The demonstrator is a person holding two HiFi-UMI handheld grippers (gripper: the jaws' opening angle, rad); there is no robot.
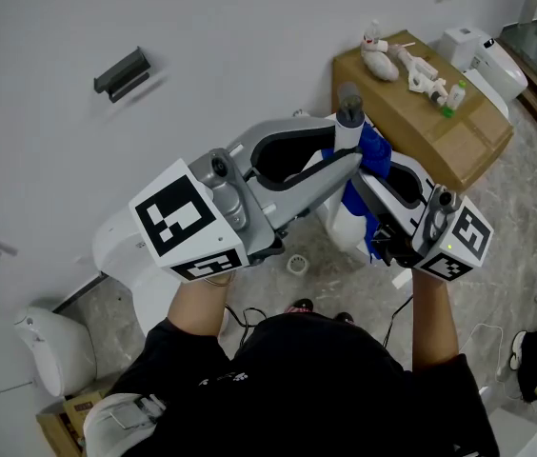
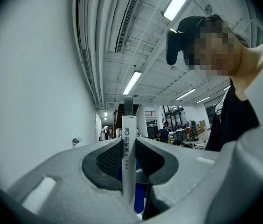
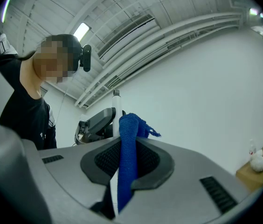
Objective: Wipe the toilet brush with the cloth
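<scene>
The toilet brush's white handle (image 1: 348, 127) with its grey tip stands upright between my two grippers. My left gripper (image 1: 343, 163) reaches in from the left and is shut on this handle (image 2: 128, 148). A blue cloth (image 1: 371, 160) hangs against the handle's right side, with my right gripper (image 1: 371, 190) shut on it. In the right gripper view the cloth (image 3: 128, 143) is pinched between the jaws, and the handle (image 3: 116, 101) shows just behind it. In the left gripper view a strip of the cloth (image 2: 140, 192) shows below the handle. The brush head is hidden.
A cardboard box (image 1: 440, 131) with white items on top stands against the wall at the right, with a white toilet (image 1: 483, 60) beyond it. Another white fixture (image 1: 59, 346) sits at the lower left. A tape roll (image 1: 297, 265) lies on the floor. A grey bracket (image 1: 121, 72) is on the wall.
</scene>
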